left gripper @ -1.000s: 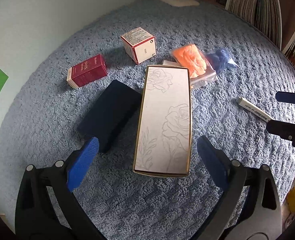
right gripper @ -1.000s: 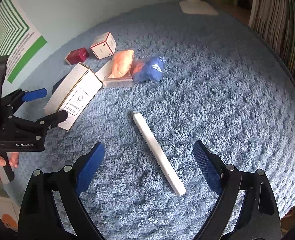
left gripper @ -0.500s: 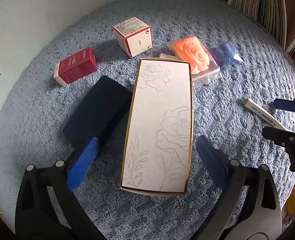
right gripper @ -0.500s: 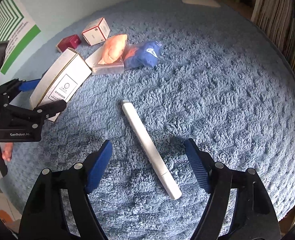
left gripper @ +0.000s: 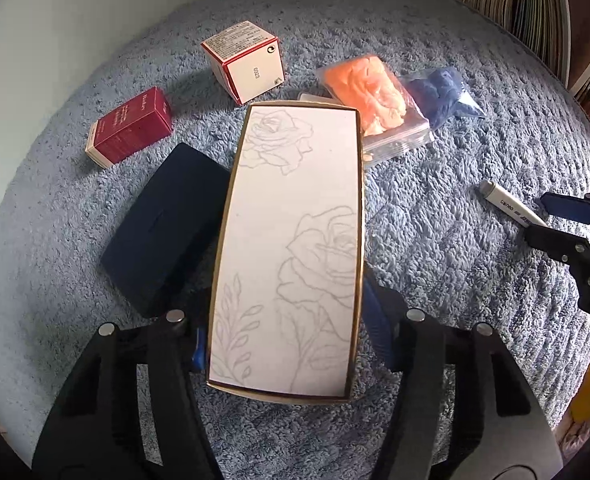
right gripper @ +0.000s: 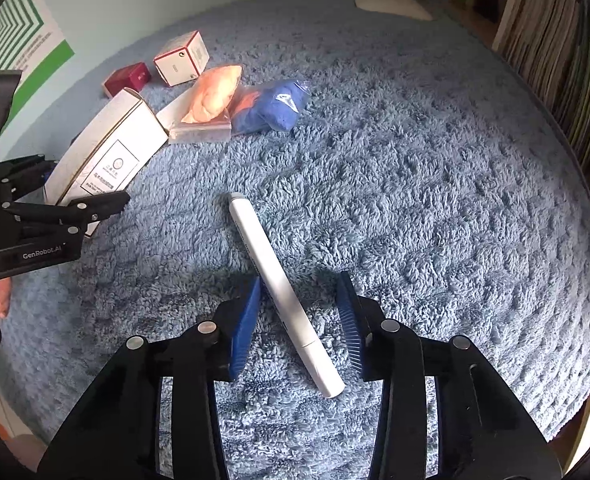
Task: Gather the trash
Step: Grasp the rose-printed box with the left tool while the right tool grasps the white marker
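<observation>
A long white box with rose drawings (left gripper: 291,248) lies on the blue rug, and my left gripper (left gripper: 287,340) has its fingers against both long sides of its near end. The box also shows in the right wrist view (right gripper: 107,156), with the left gripper (right gripper: 83,196) at it. A white marker pen (right gripper: 283,292) lies on the rug between the fingers of my right gripper (right gripper: 301,316), which is partly closed with a gap on each side of the pen. In the left wrist view the pen (left gripper: 511,208) lies at the right, by the right gripper (left gripper: 551,220).
On the rug lie a dark blue case (left gripper: 167,228), a red box (left gripper: 131,132), a white cube box with red edges (left gripper: 247,64), a bag of orange stuff (left gripper: 371,92) and a bag of blue stuff (left gripper: 443,96). Shelves of books (right gripper: 567,52) stand at the right. A white lamp base (right gripper: 391,0) is at the far edge.
Both grippers have moved forward and down. The left gripper has closed in on the sides of the rose box. The right gripper has narrowed around the white pen.
</observation>
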The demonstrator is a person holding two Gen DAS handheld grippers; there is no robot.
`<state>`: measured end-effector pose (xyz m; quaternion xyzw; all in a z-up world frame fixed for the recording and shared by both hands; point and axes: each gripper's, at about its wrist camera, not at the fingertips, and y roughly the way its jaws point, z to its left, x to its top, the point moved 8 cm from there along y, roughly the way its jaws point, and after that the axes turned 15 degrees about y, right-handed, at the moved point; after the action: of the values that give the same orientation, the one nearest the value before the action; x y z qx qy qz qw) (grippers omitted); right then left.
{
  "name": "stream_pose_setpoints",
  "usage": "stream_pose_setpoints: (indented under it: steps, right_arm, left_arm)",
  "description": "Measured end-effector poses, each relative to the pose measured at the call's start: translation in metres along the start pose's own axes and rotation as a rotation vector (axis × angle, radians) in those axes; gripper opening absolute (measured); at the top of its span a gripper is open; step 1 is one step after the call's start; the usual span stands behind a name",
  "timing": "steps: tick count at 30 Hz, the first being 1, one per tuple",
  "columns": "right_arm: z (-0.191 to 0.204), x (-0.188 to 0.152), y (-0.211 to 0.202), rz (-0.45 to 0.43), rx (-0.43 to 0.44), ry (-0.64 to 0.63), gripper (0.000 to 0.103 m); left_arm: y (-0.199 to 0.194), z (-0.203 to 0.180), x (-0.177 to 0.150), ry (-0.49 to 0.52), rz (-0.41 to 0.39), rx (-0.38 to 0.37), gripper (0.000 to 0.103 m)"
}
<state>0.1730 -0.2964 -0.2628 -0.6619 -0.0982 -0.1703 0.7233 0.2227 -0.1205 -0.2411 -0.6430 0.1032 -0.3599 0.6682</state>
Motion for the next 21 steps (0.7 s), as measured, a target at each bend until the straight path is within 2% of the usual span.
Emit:
stream_pose_setpoints:
  steps: [1,3,6,14,21]
  right_arm:
    - [-0.002,-0.001,-0.001,-0.003,-0.005,-0.003,0.035]
    - [-0.004,-0.003,-0.002,-0.007,-0.015,-0.003,0.023]
    - [-0.009,-0.004,-0.006,-0.006,0.000,0.021,0.014]
    - [-0.025,-0.005,-0.036,-0.038,0.053,0.085,0.013]
    - [-0.050,-0.005,-0.080,-0.093,0.149,0.179,0.013]
  left_arm:
    - [0.000,-0.002,0.000,0.004,0.000,-0.002,0.047]
    - [0.000,-0.005,0.003,0.005,0.001,-0.005,0.047]
    - [-0.002,-0.008,0.002,0.011,0.003,0.004,0.047]
    - [-0.030,-0.019,0.005,0.037,-0.035,0.054,0.047]
    - [-0.063,-0.035,0.012,0.069,-0.087,0.062,0.046]
